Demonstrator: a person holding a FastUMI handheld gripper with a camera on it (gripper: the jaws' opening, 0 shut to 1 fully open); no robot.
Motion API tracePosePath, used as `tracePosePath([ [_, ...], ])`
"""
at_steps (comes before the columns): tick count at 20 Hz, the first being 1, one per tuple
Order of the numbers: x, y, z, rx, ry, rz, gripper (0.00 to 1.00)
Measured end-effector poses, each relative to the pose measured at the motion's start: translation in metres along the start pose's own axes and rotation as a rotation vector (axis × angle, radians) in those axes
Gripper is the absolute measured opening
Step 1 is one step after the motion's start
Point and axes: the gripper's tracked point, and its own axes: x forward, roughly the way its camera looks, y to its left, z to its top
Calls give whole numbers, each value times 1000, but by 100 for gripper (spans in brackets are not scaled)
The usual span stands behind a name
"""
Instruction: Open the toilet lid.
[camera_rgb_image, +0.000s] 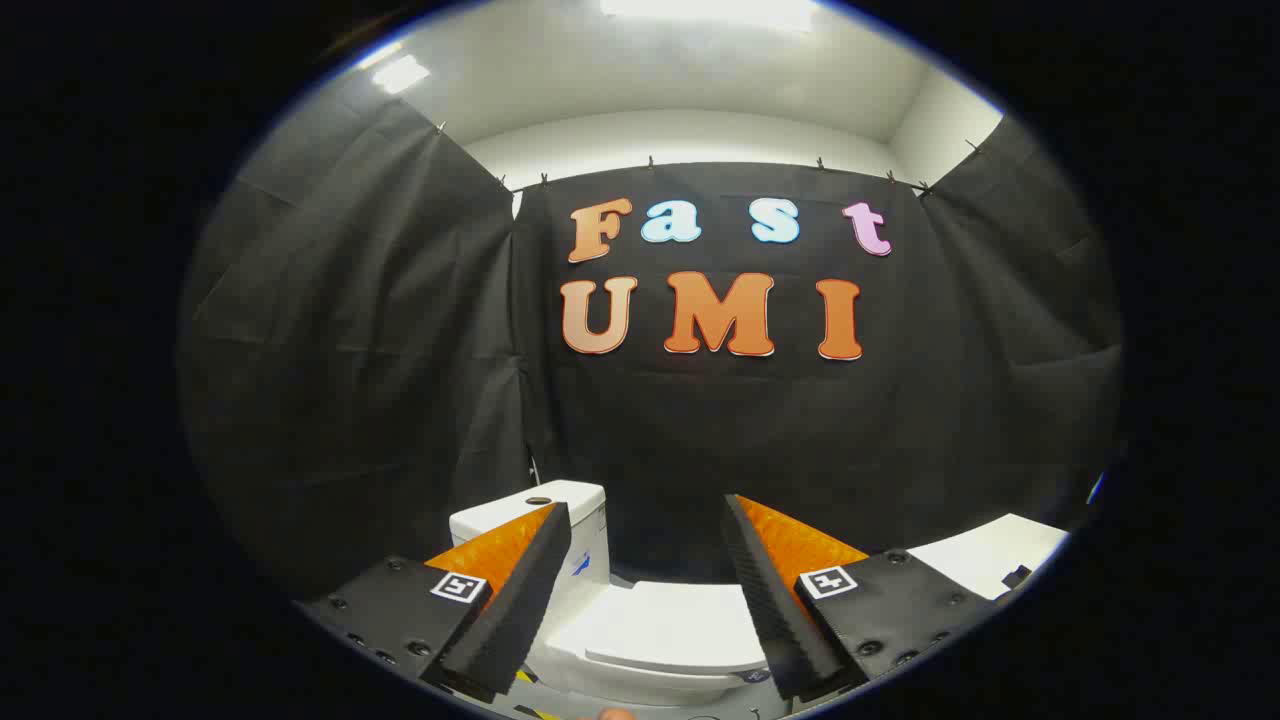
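A white toilet stands below and ahead of me, its lid (672, 628) lying flat and closed over the bowl. Its white tank (590, 520) rises behind my left finger, with a round button on top. My gripper (647, 520) is open, held above the toilet with nothing between its fingers. The lid shows in the gap between the two fingers (515, 590), some way below them and not touched.
Black cloth walls close the booth on the left, back and right. A white flat surface (990, 555) sits beyond my right finger. Yellow and black striped tape (530, 695) marks the floor at the toilet's base.
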Motion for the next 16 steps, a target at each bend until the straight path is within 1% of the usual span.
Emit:
tracePosePath([
  [6,0,0,-3,13,10,2,98],
  [16,0,8,0,0,3,18,98],
])
